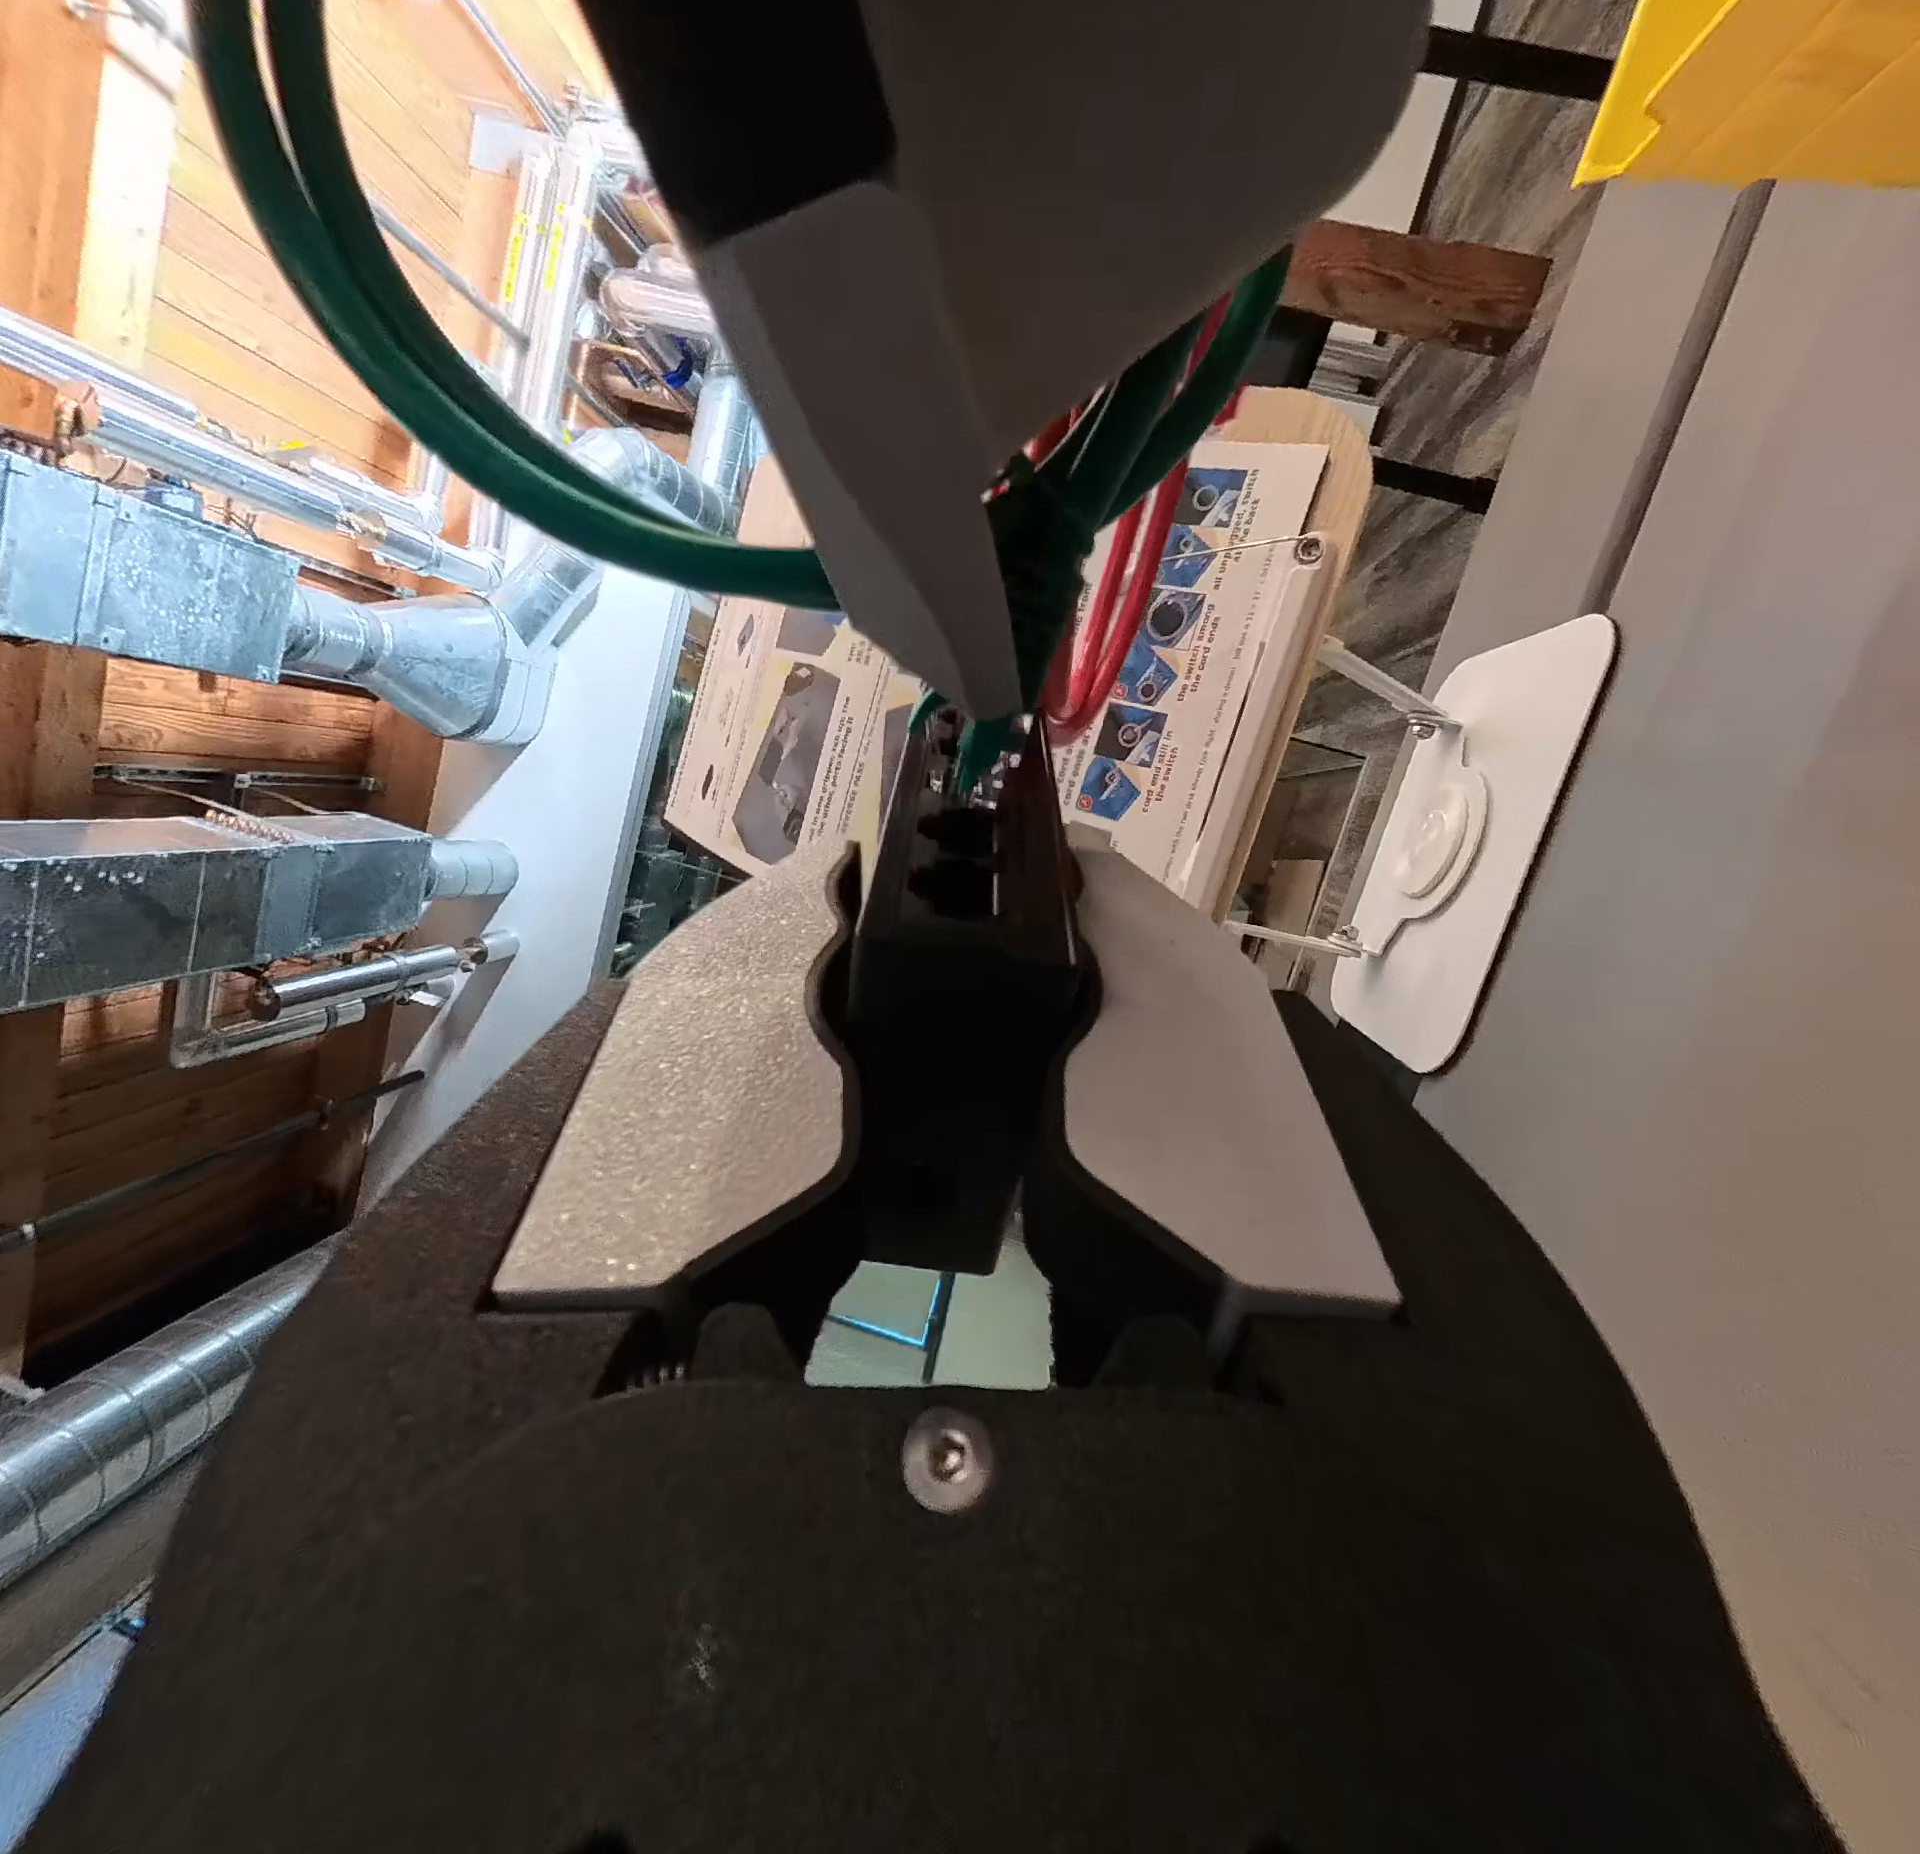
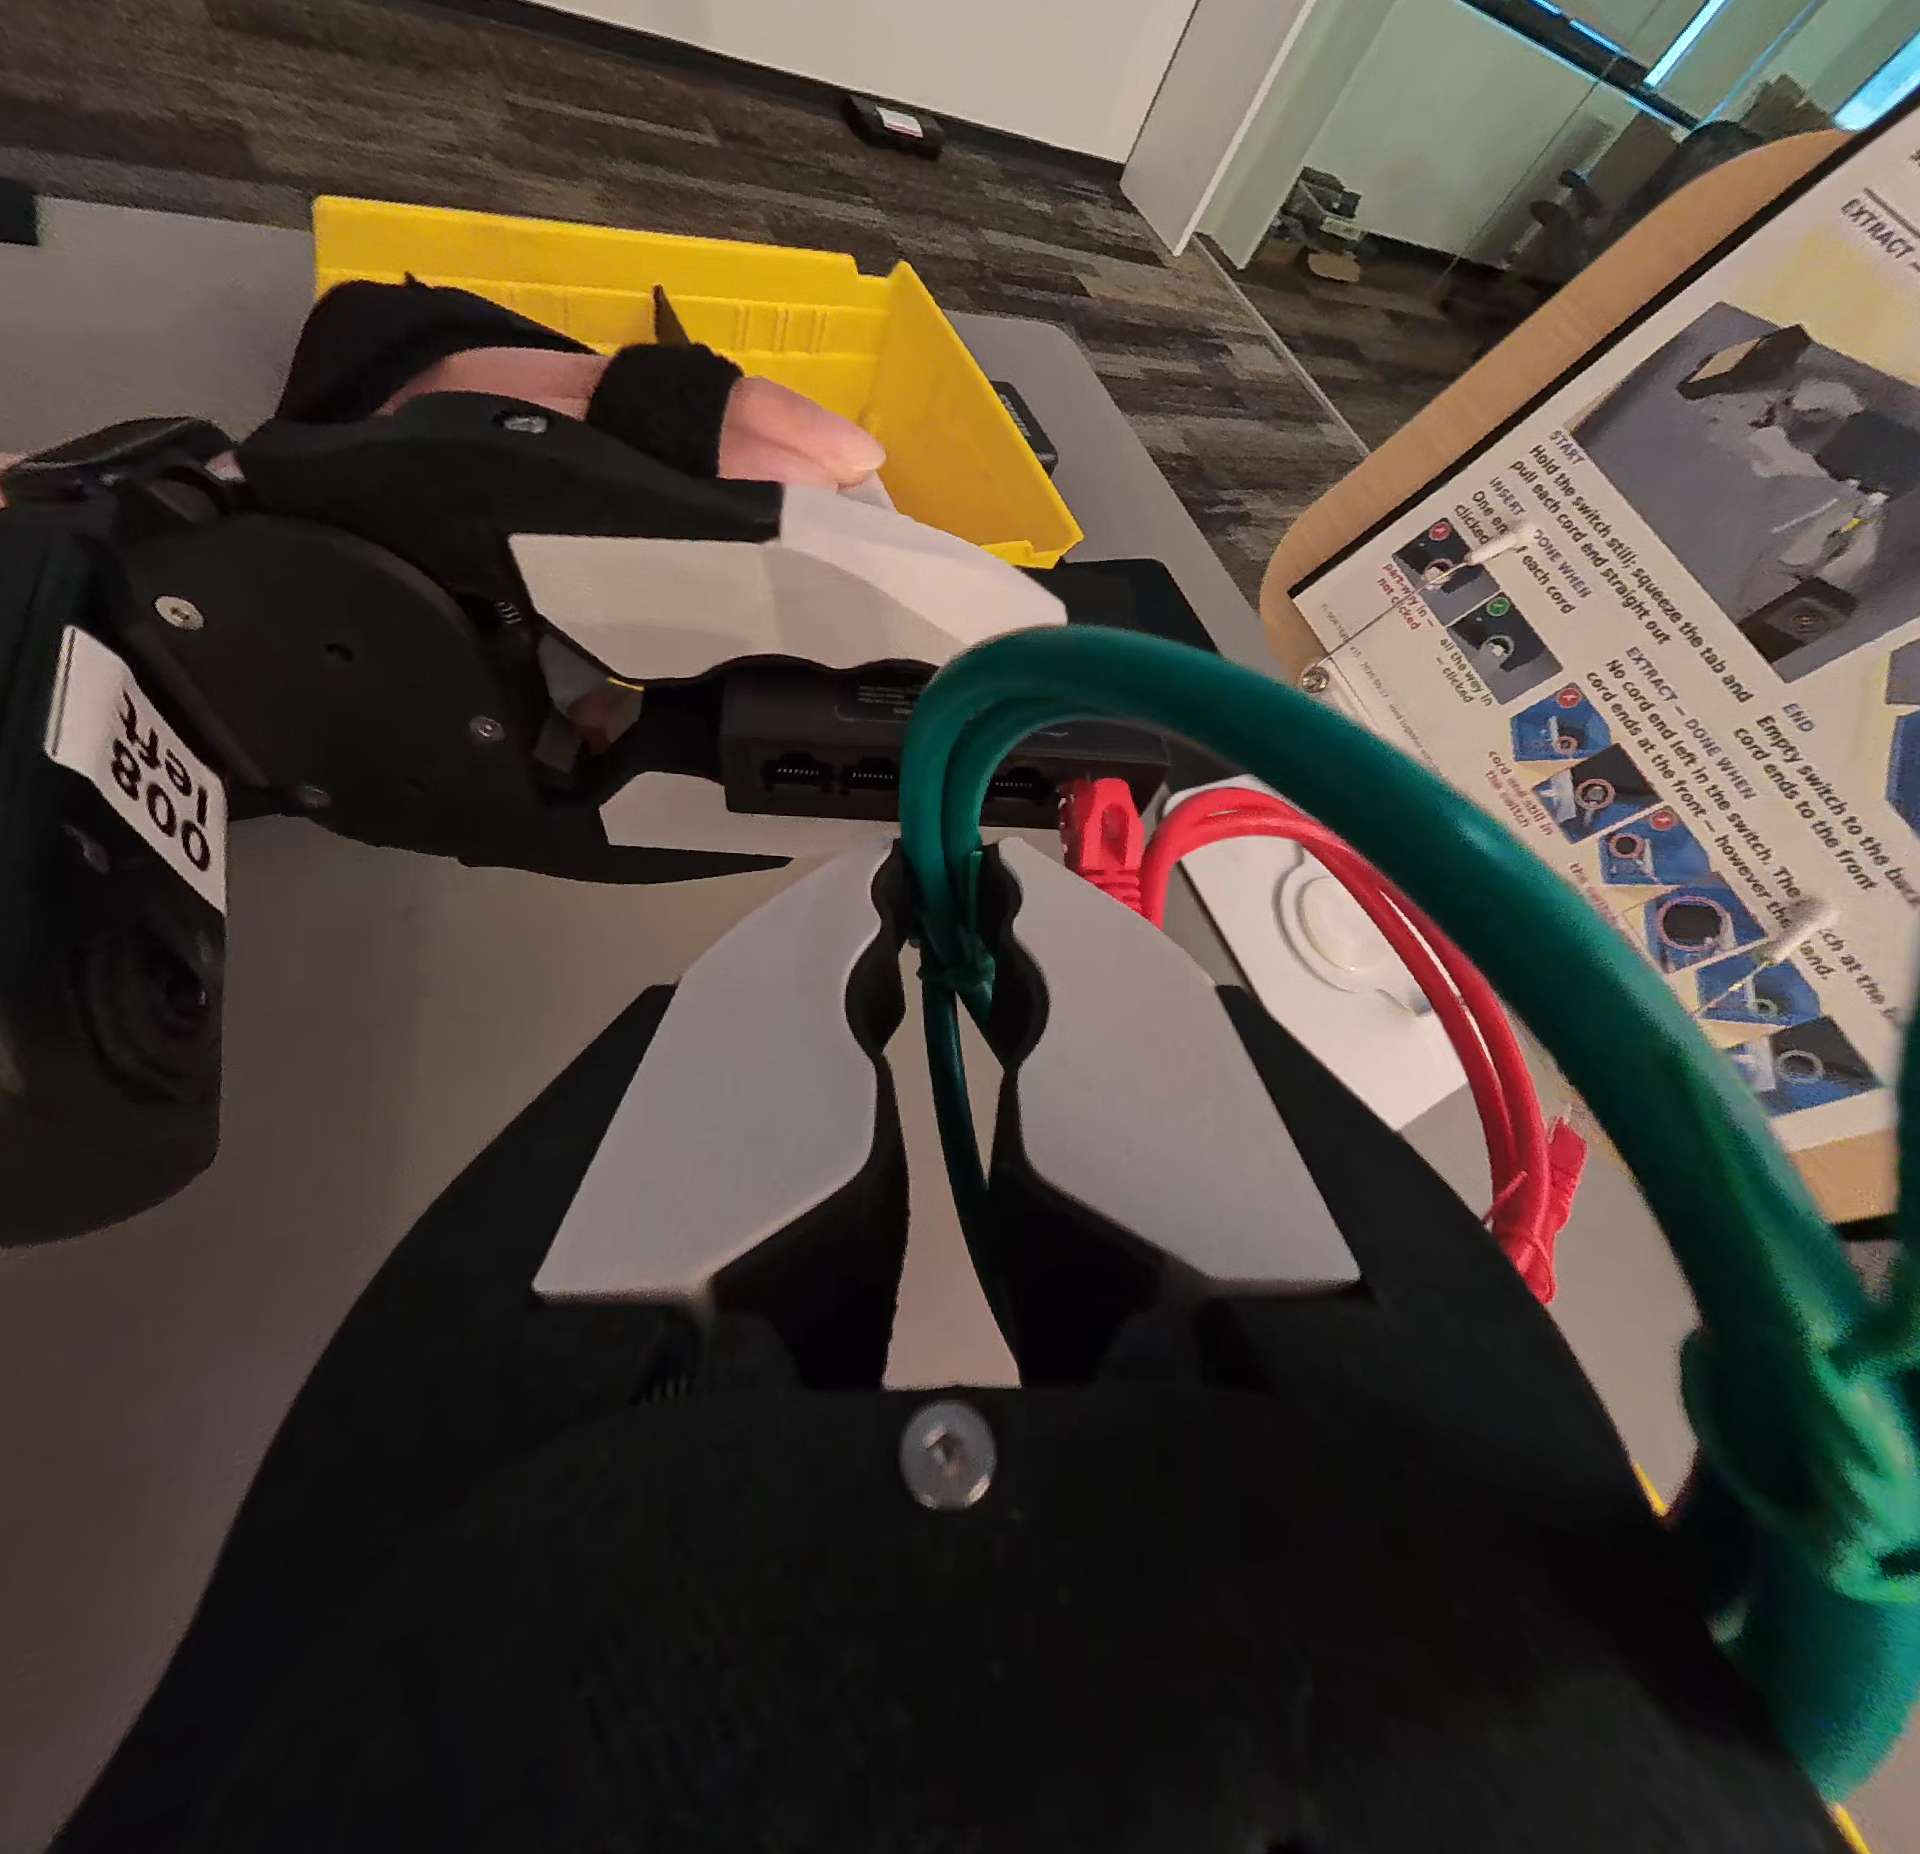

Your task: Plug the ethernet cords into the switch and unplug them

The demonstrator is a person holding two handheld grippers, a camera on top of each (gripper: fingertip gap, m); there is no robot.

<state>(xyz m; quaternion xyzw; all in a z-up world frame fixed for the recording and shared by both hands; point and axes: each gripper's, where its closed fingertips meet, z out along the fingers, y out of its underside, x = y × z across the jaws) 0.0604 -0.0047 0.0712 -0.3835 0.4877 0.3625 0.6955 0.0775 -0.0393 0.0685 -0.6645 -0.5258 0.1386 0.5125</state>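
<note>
Your left gripper (image 2: 831,651) clamps the black plastic ethernet switch (image 2: 935,755) just above the grey bench (image 2: 312,973). Your right gripper (image 2: 948,869) is closed on the bundled green ethernet cord (image 2: 1299,755), plug near a port. Risk: the tied loop's stiffness skews the plug, or snags the red cord (image 2: 1382,900) just beside it.

Black plastic network switch (image 2: 935,755): port face partly blocked by looped green ethernet cord (image 2: 1351,765) and red ethernet cord (image 2: 1107,833) at its right end. Left ports clear. Yellow plastic bin (image 2: 935,391) close behind switch. Grey tabletop (image 2: 364,1025) in front open.
</note>
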